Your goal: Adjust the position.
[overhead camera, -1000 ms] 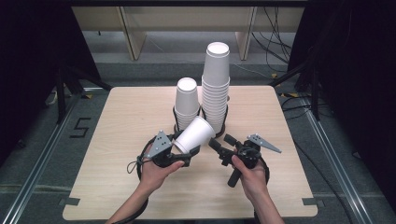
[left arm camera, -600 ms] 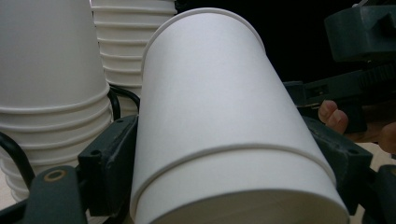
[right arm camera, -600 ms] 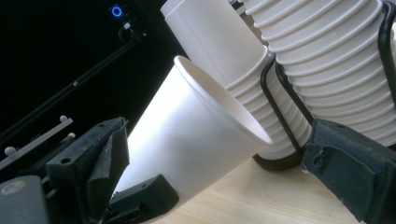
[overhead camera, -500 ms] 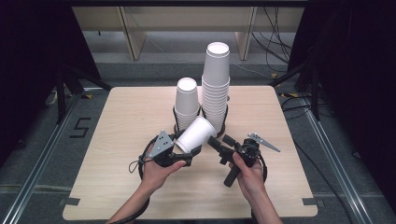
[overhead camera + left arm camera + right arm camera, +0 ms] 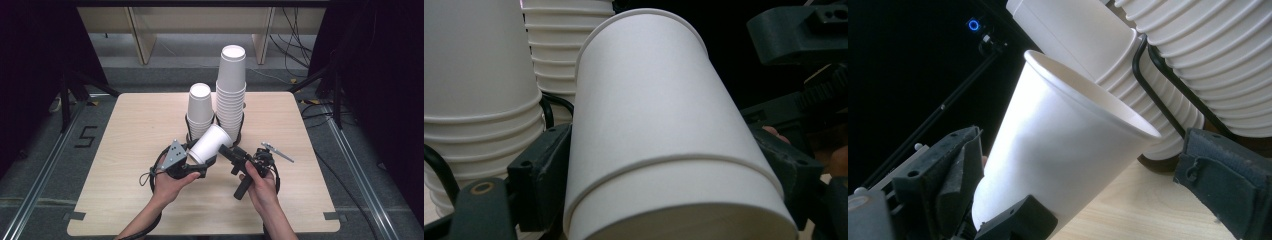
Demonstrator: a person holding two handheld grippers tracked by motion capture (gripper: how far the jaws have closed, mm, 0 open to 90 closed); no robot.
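We're handling a thin paper cup (image 5: 210, 144), so it's feather-light and crushable, and we're figuring a gentle pinch low on the wall beats squeezing the rim. The left tool (image 5: 200, 167) is gripping it tilted above the counter (image 5: 125, 130), just near of the two cup stacks (image 5: 231, 95), while the right tool (image 5: 226, 151), jaws having just opened, is sitting unclamped right beside it.

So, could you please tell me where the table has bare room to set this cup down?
The table is bare along its left side, left of the short cup stack, and along the right edge past the tall cup stack. The near strip beside the forearms is free too. The middle is crowded: both stacks, the held cup and both tools.
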